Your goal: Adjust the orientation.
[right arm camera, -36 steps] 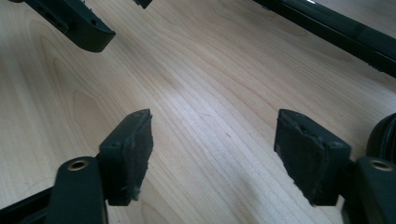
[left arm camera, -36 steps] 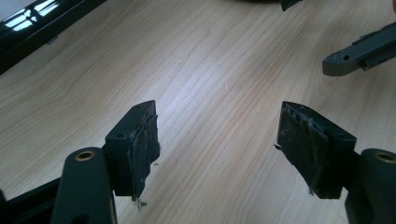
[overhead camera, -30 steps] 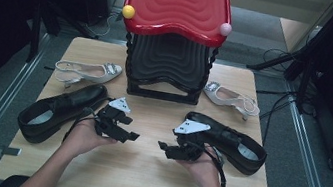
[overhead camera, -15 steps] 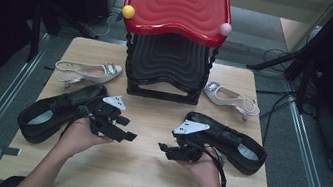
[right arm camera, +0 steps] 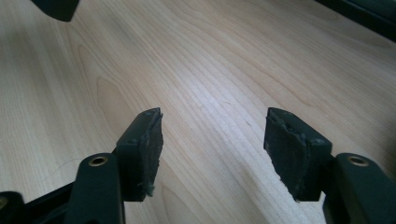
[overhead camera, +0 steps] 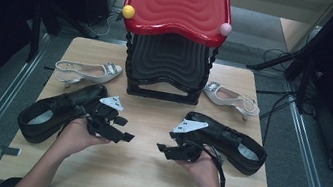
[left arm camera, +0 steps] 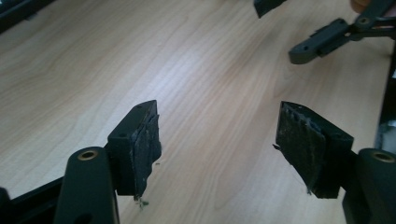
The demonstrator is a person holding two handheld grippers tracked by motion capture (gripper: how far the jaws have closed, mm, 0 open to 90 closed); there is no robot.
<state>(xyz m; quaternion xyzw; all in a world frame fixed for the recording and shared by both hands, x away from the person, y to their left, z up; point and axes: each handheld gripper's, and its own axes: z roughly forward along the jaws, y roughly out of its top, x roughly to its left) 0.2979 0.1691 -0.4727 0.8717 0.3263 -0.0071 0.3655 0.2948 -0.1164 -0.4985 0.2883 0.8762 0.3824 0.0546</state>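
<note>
Left gripper [overhead camera: 120, 134] at 8 o'clock beside a black shoe [overhead camera: 58, 109]; right gripper [overhead camera: 168, 149] at 4. Both jaws apart over bare table [overhead camera: 142, 170]; the right's have just been closing slightly.

High view sits above the person's edge of the table [overhead camera: 140, 180], facing forward and down; whole tabletop in frame, forearms entering at the bottom, red-topped stand [overhead camera: 178, 4] at top centre. Left gripper view rides low and close over bare wood [left arm camera: 187, 60], looking along its own jaws at the bottom of frame; the right gripper [left arm camera: 327, 37] shows at its upper right. Right gripper view is equally close, jaws rising from the bottom, wood [right arm camera: 210, 60] ahead. All three share the bare centre strip of the table.
</note>
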